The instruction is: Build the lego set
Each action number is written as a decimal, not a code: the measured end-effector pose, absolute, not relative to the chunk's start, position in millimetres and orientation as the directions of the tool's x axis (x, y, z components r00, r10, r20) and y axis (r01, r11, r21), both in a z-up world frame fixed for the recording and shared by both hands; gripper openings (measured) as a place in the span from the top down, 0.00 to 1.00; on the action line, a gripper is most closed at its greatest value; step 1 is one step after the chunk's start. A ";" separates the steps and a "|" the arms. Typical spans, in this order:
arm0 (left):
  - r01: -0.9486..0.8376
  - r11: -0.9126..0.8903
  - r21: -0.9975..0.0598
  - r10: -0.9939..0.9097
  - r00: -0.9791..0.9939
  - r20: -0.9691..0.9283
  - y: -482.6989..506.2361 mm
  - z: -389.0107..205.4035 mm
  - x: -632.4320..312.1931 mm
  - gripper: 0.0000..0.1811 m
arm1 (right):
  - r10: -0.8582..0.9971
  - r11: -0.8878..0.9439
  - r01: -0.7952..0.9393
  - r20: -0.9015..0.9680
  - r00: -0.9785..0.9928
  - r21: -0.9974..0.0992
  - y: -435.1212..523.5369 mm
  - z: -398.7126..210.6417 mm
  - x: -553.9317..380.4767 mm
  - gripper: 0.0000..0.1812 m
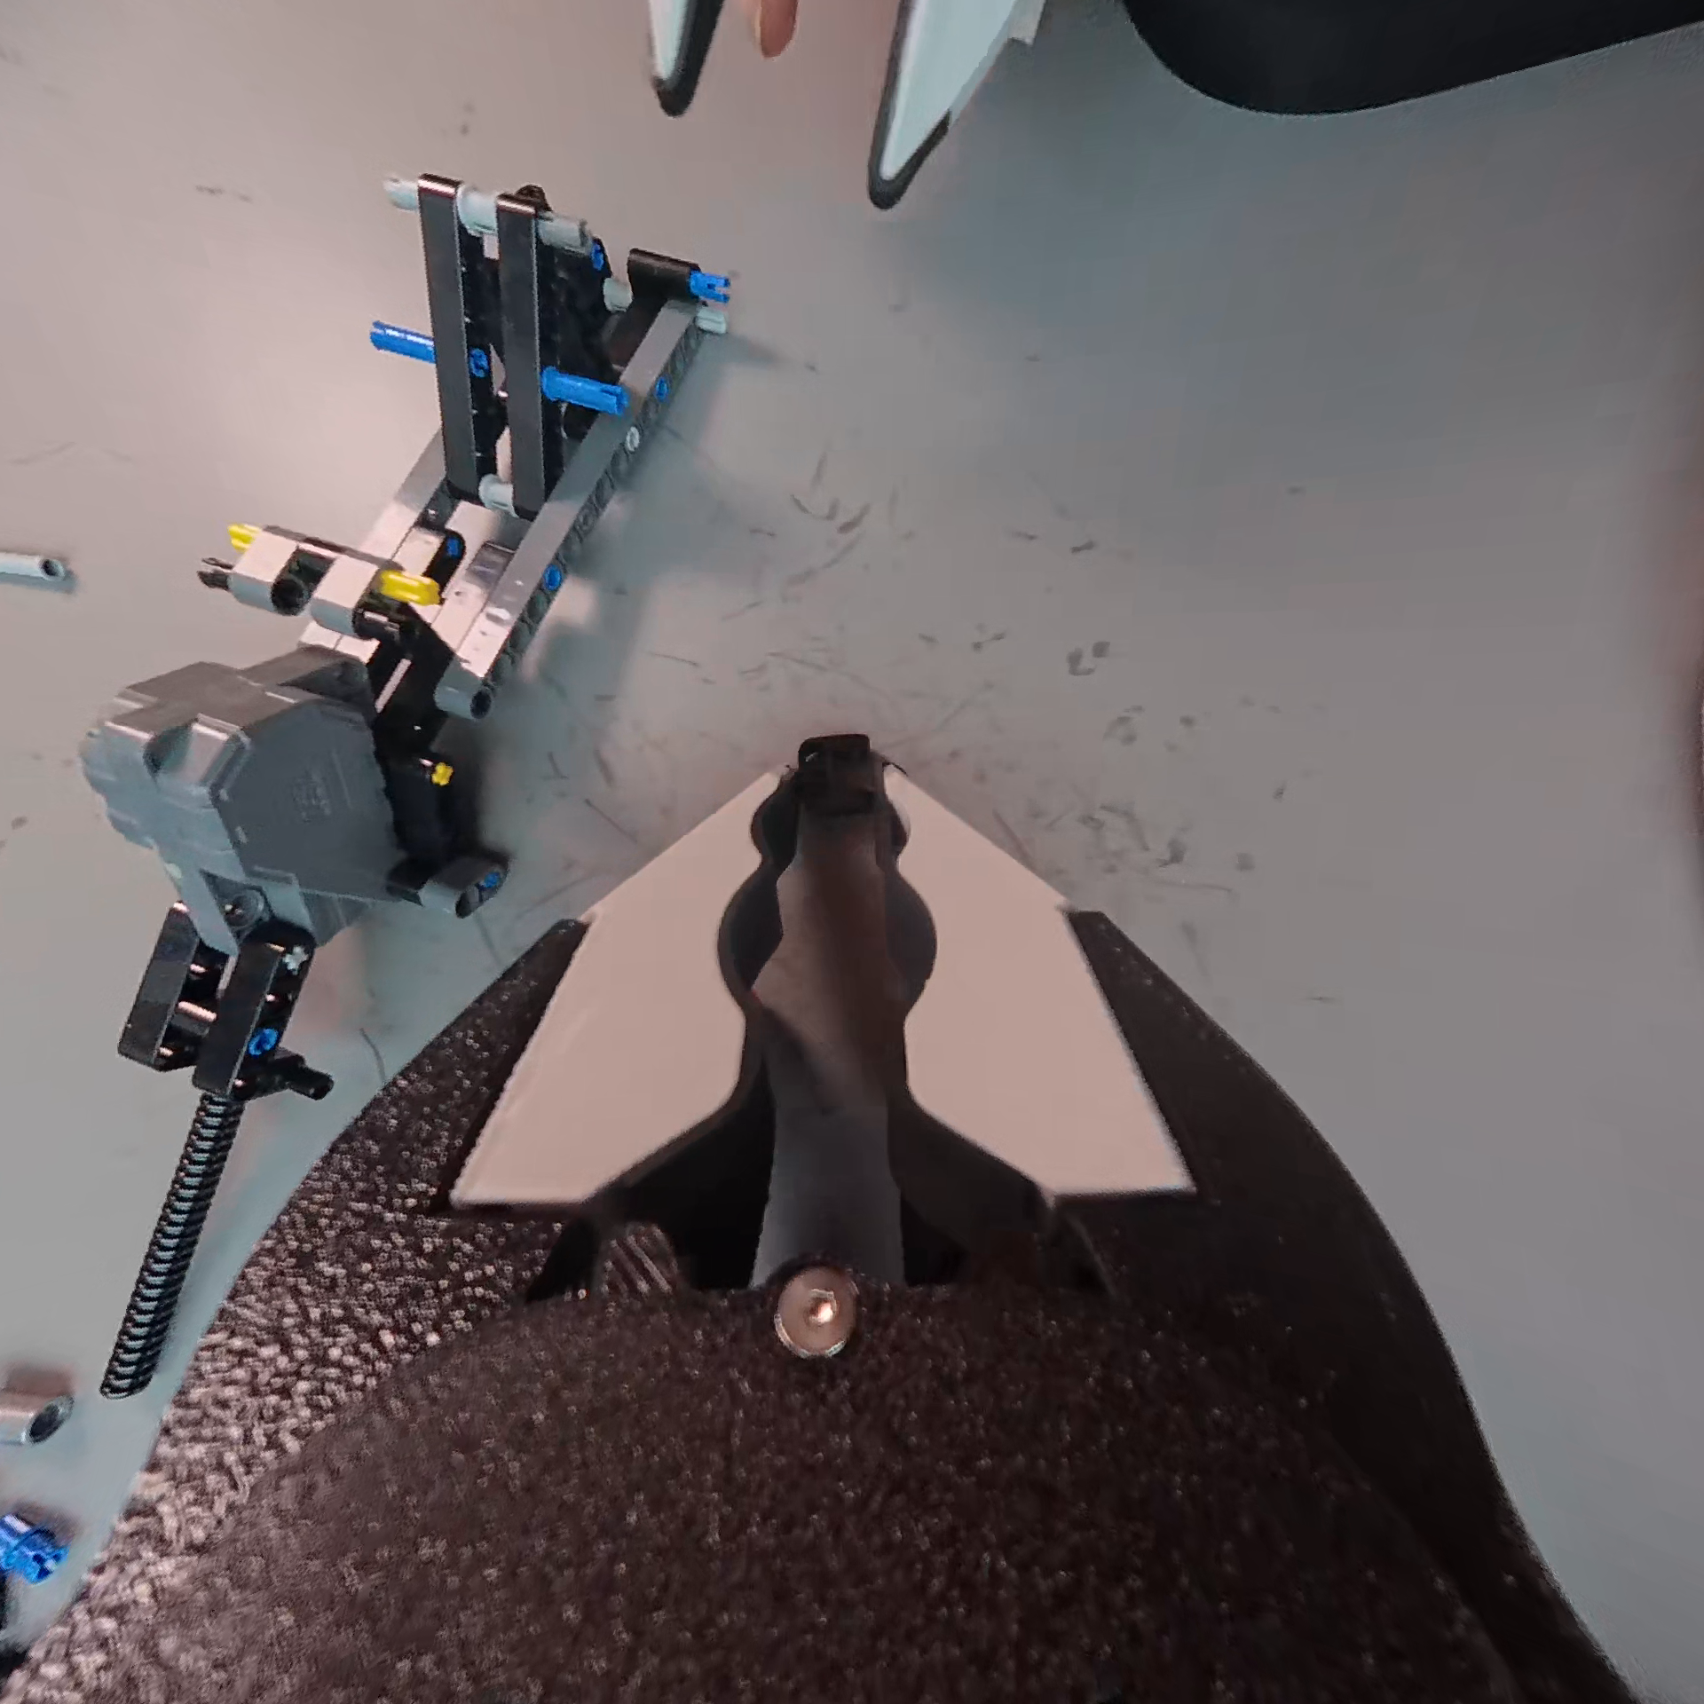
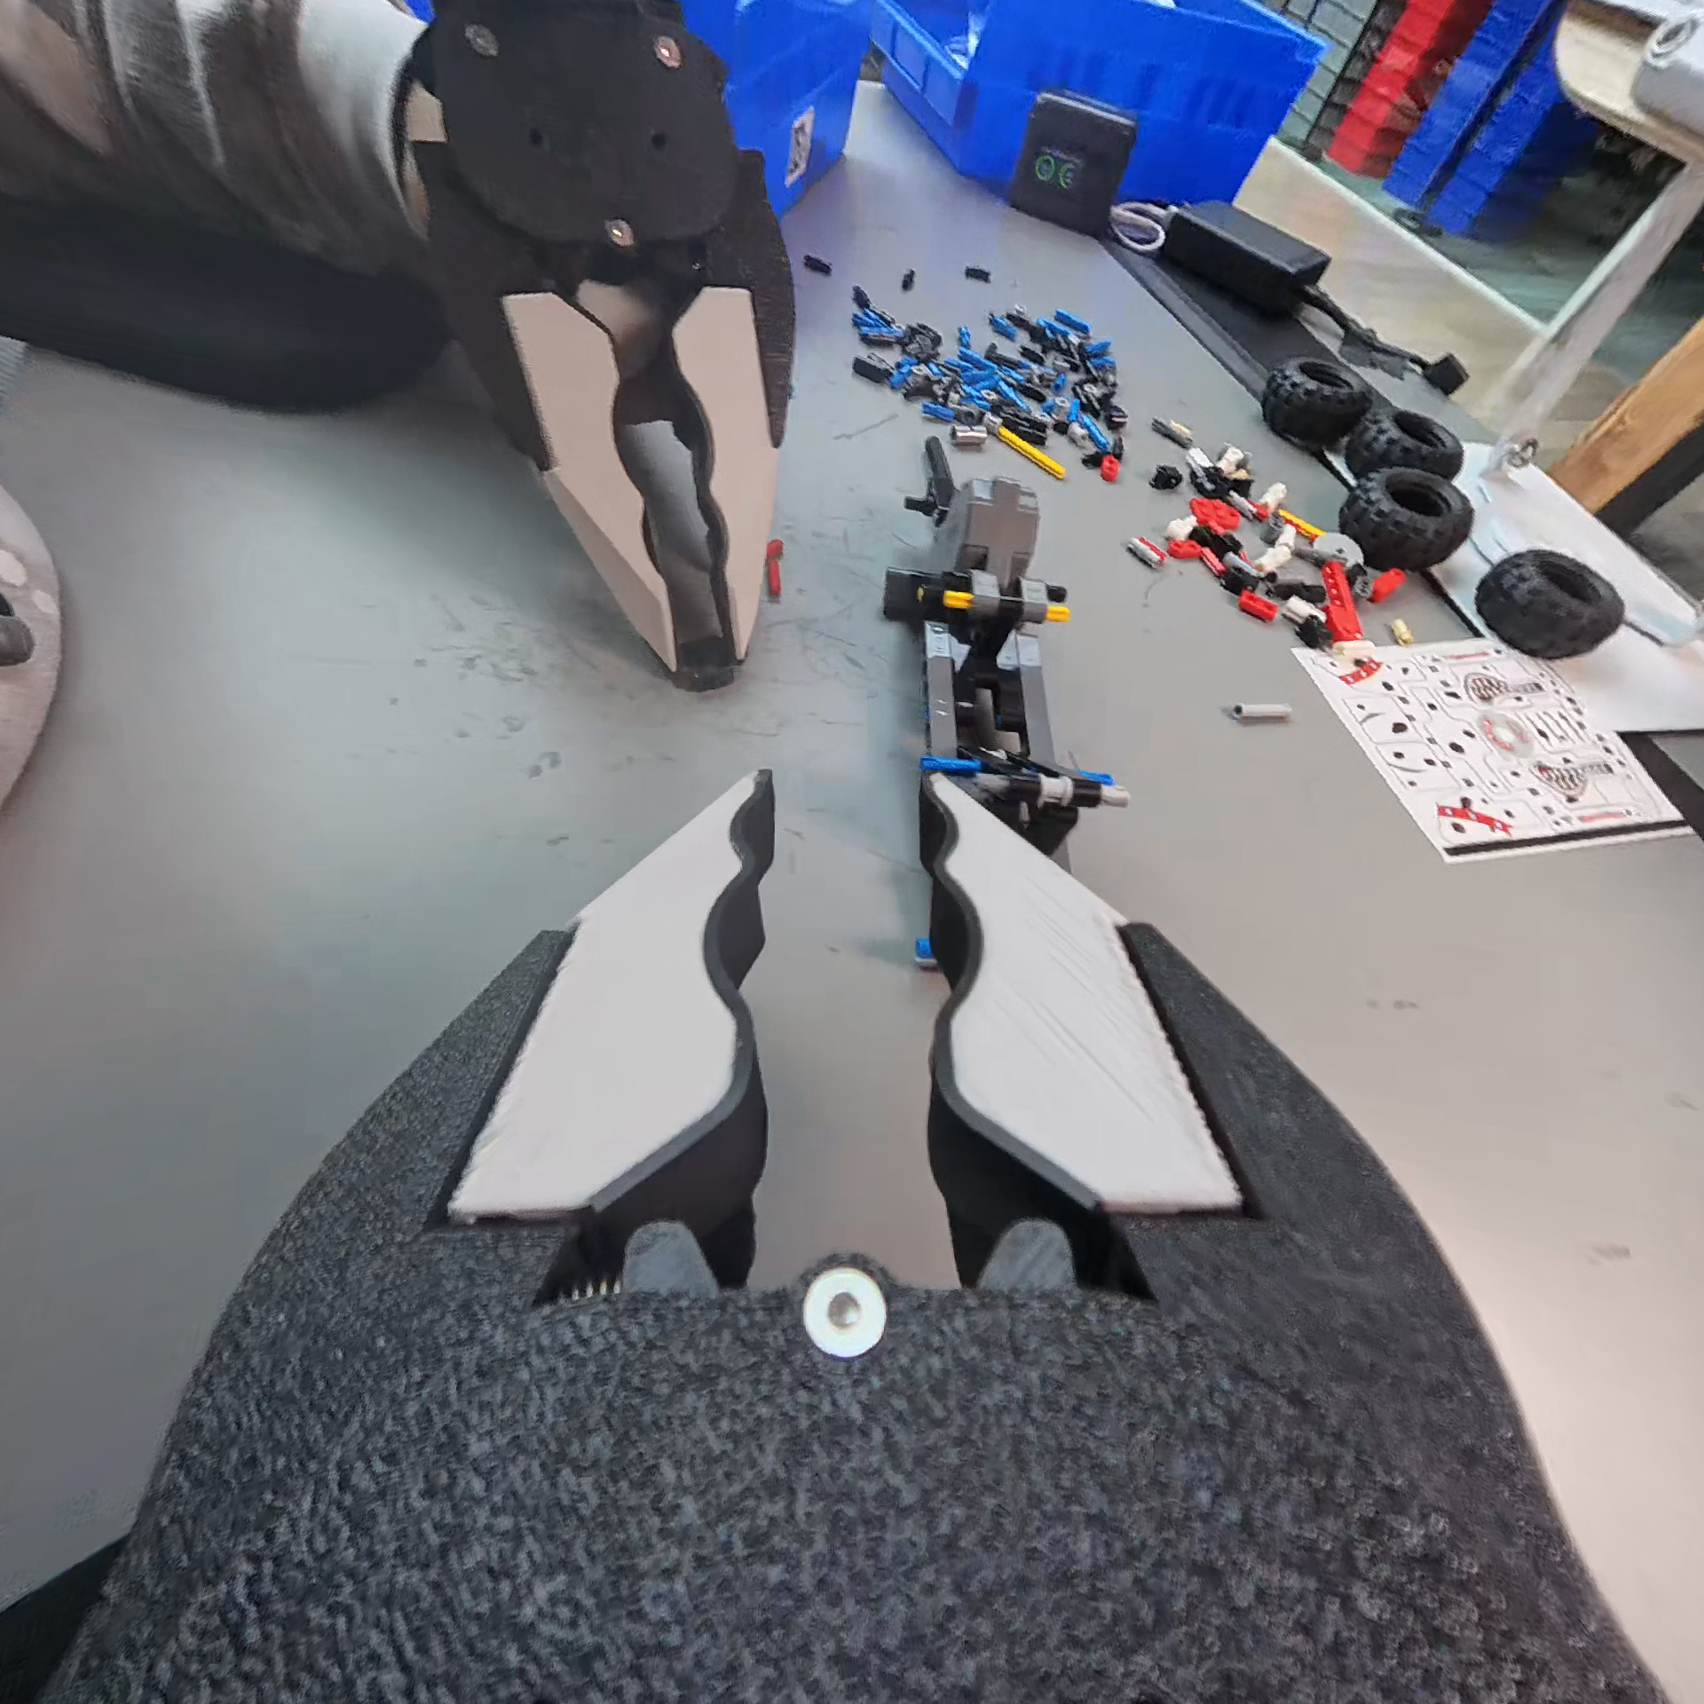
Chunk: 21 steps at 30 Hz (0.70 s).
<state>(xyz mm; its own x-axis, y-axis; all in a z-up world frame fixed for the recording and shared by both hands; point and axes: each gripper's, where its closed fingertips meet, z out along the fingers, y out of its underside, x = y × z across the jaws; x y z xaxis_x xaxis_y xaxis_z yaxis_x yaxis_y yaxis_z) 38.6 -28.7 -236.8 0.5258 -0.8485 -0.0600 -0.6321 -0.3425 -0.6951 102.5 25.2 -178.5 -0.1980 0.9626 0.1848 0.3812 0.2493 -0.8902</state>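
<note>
Where the left wrist view looks down on the scuffed grey tabletop (image 1: 1199, 461), a partly built lego chassis of grey and black beams with blue and yellow pins (image 1: 479, 516) is seen lying flat at the left, well apart from the left gripper (image 1: 837, 770). A dark grey motor block (image 1: 249, 802) is fixed at its near end, and a black ribbed spring shaft (image 1: 175, 1245) is extended beyond that. The left gripper's white-faced fingers are brought together at their tips on a small black lego piece (image 1: 834, 775). A loose grey tube (image 1: 32, 567) is seen at the left edge. The tips of the right gripper (image 1: 802, 111) are visible at the top, spread apart.

In the right wrist view, the right gripper (image 2: 846, 793) is held open with nothing between its fingers, its right finger partly covering the near end of the chassis (image 2: 991, 664). The left gripper (image 2: 705, 659) is set tip-down on the table to the left of the build. Behind the chassis, a heap of blue and black pins (image 2: 1005, 378) is spread, with red and white parts (image 2: 1263, 553) to the right. 4 black knobbly tyres (image 2: 1406, 516) are lined along the right edge beside a printed sticker sheet (image 2: 1485, 747). Blue plastic bins (image 2: 1106, 83) are stood at the back.
</note>
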 end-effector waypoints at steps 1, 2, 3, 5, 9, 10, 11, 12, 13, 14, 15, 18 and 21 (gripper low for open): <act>-0.631 -0.341 -0.697 -0.845 0.531 -0.068 -27.7 -236.3 38.1 0.90 | 0.953 0.276 0.364 0.205 -0.222 -0.890 18.2 -177.8 100.5 0.83; -0.629 -0.334 -0.702 -0.843 0.533 -0.077 -27.2 -235.0 38.1 0.90 | 0.942 0.307 0.345 0.231 -0.245 -0.887 10.9 -177.0 98.2 0.84; -0.619 -0.325 -0.715 -0.845 0.530 -0.075 -27.8 -232.0 39.7 0.90 | 0.927 0.344 0.323 0.264 -0.266 -0.881 3.5 -175.8 95.8 0.84; -0.552 -0.332 -0.765 -0.854 0.520 -0.004 -32.1 -219.7 47.9 0.90 | 0.893 0.422 0.284 0.339 -0.297 -0.861 -9.8 -173.9 90.8 0.84; -0.349 -0.446 -0.825 -0.840 0.481 0.251 -40.8 -193.1 64.0 0.91 | 0.810 0.566 0.223 0.485 -0.330 -0.794 -30.9 -171.9 81.8 0.84; -0.318 -0.483 -0.816 -0.824 0.480 0.301 -41.6 -191.6 66.4 0.91 | 0.791 0.593 0.209 0.516 -0.328 -0.777 -34.4 -170.5 79.8 0.84; -0.298 -0.509 -0.807 -0.814 0.471 0.340 -43.2 -190.8 69.1 0.91 | 0.772 0.619 0.198 0.542 -0.331 -0.760 -37.9 -170.0 78.6 0.84; -0.283 -0.526 -0.802 -0.809 0.456 0.370 -45.3 -189.6 72.2 0.91 | 0.753 0.641 0.191 0.562 -0.341 -0.743 -41.5 -170.8 78.2 0.85; -0.268 -0.538 -0.799 -0.806 0.441 0.394 -47.2 -187.5 75.3 0.91 | 0.738 0.659 0.193 0.574 -0.355 -0.727 -44.8 -173.4 78.1 0.86; -0.256 -0.547 -0.797 -0.803 0.429 0.413 -48.3 -185.5 77.8 0.91 | 0.725 0.674 0.196 0.585 -0.365 -0.713 -47.3 -176.1 78.1 0.87; -0.253 -0.556 -0.791 -0.798 0.428 0.424 -48.6 -185.8 79.0 0.91 | 0.714 0.685 0.194 0.594 -0.370 -0.703 -49.8 -177.7 78.0 0.89; -0.259 -0.570 -0.780 -0.792 0.428 0.436 -49.2 -188.9 80.9 0.91 | 0.711 0.690 0.201 0.599 -0.369 -0.695 -51.8 -180.9 77.8 0.97; -0.241 -0.577 -0.780 -0.785 0.426 0.449 -48.1 -187.1 80.8 0.91 | 0.749 0.643 0.208 0.550 -0.370 -0.737 -50.9 -180.2 79.2 0.98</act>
<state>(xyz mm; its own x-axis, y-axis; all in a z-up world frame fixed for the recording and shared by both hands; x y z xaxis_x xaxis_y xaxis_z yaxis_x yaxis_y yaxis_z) 80.8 -48.1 -187.1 0.4259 -0.7854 0.4492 -0.2410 -0.5770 -0.7804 79.2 -50.9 -180.2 -0.3704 0.7488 0.5496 0.2080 0.6435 -0.7367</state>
